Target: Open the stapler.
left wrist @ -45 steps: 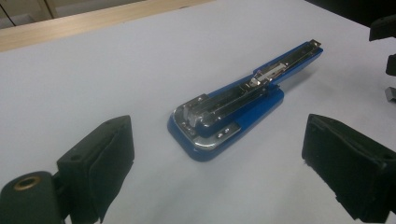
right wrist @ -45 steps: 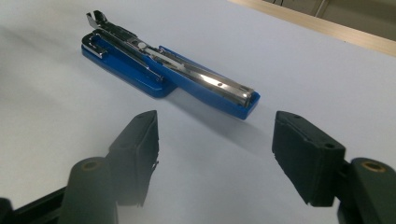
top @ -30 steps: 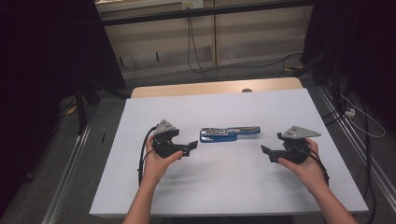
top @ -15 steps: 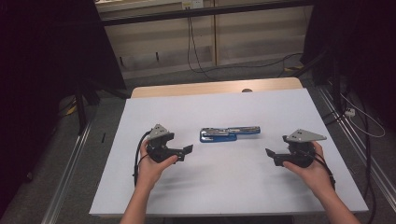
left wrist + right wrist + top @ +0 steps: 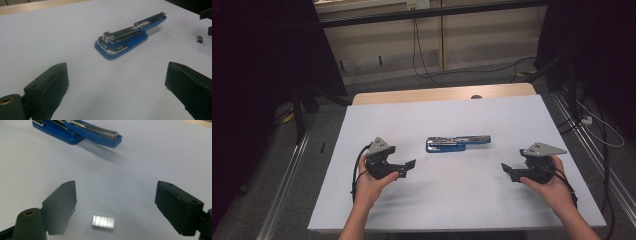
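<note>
Between the right gripper's (image 5: 115, 207) wide-apart jaws, a staple block (image 5: 103, 222) lies on the table (image 5: 452, 210). Ahead of the left gripper (image 5: 116, 87), also open and holding nothing, lies the blue stapler (image 5: 130, 36), swung open with its staple channel exposed.

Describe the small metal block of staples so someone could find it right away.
On the white table, look between the open tongs of the right gripper. The small silver rectangular staple block lies flat there, far smaller than the opened blue-and-chrome stapler beyond it.
</note>
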`<action>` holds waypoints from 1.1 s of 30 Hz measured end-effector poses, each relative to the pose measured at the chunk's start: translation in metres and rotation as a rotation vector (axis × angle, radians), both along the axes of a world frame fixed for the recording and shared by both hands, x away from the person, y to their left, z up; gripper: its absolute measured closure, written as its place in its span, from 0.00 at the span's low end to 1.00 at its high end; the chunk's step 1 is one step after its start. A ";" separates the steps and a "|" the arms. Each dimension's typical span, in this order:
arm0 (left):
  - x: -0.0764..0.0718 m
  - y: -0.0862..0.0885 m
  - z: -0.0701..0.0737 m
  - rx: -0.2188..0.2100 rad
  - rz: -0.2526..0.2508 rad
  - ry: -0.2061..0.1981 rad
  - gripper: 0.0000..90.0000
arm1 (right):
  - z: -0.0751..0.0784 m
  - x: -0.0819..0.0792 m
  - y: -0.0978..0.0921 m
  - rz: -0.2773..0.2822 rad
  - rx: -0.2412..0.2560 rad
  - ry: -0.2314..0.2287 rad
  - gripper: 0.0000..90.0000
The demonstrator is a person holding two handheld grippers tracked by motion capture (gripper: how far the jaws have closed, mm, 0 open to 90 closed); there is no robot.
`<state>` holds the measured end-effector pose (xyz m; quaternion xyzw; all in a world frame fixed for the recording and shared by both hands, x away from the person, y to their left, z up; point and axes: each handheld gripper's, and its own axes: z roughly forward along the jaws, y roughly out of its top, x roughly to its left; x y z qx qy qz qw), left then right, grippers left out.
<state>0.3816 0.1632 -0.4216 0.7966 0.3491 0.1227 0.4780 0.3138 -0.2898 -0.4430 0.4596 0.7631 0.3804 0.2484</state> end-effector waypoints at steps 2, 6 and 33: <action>-0.001 0.001 0.000 0.002 0.003 -0.003 0.06 | -0.001 -0.001 -0.002 -0.002 0.003 0.003 0.19; -0.004 0.005 0.000 0.002 0.000 -0.004 0.06 | -0.002 -0.003 -0.004 -0.001 0.003 0.008 0.19; -0.011 0.019 0.003 0.001 0.025 -0.016 0.06 | -0.015 -0.018 -0.016 0.034 0.000 0.068 0.31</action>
